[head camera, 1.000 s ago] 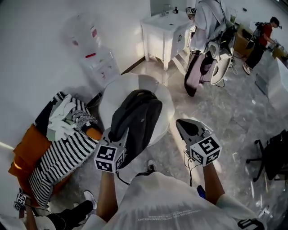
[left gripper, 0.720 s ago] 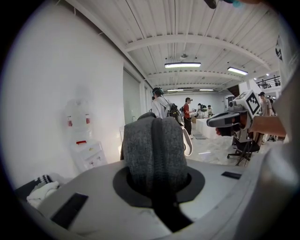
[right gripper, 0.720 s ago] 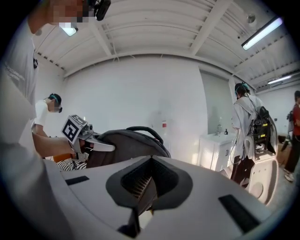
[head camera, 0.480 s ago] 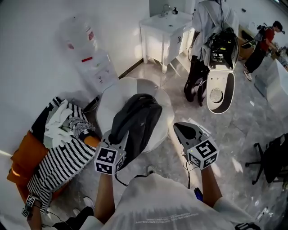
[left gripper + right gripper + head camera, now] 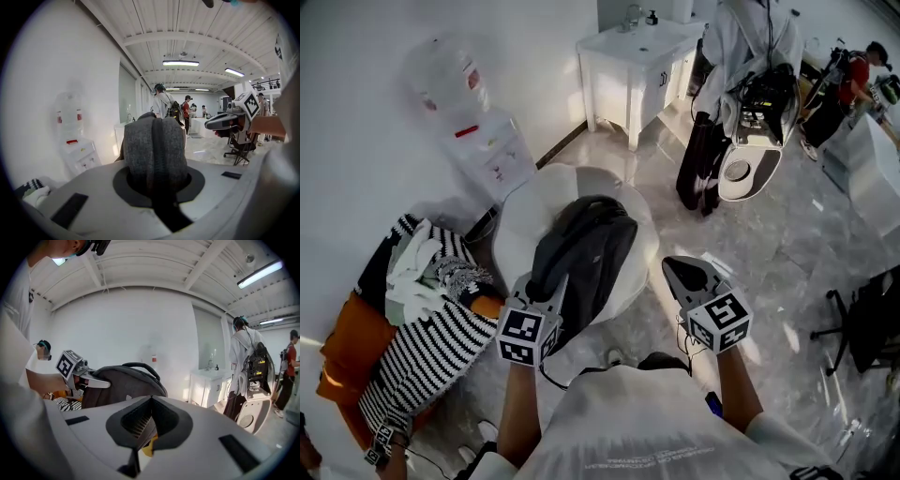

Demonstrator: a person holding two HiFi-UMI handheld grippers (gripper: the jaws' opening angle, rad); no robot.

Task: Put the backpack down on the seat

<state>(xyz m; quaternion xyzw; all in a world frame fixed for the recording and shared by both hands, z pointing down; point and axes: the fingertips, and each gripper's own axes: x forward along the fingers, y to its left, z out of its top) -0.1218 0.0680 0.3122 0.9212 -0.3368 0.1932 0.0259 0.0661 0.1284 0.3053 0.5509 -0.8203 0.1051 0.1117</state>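
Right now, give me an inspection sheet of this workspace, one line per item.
Surface: white round seat on a glossy floor.
Job's things: dark grey backpack over the seat; resting or not, unclear.
Clutter: striped cloth pile, water dispenser.
Grippers: left gripper shut on the backpack; right gripper shut, empty.
Cables: thin cord below the left gripper.
Surroundings: white washstand, standing person, office chair.

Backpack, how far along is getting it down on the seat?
Done: the left gripper is clamped on the top of the grey backpack. In hand: the backpack hangs over the white seat, lower end on or close to it; I can't tell which. The right gripper is shut and empty, off to the side. Left: settle it on the seat and let go.
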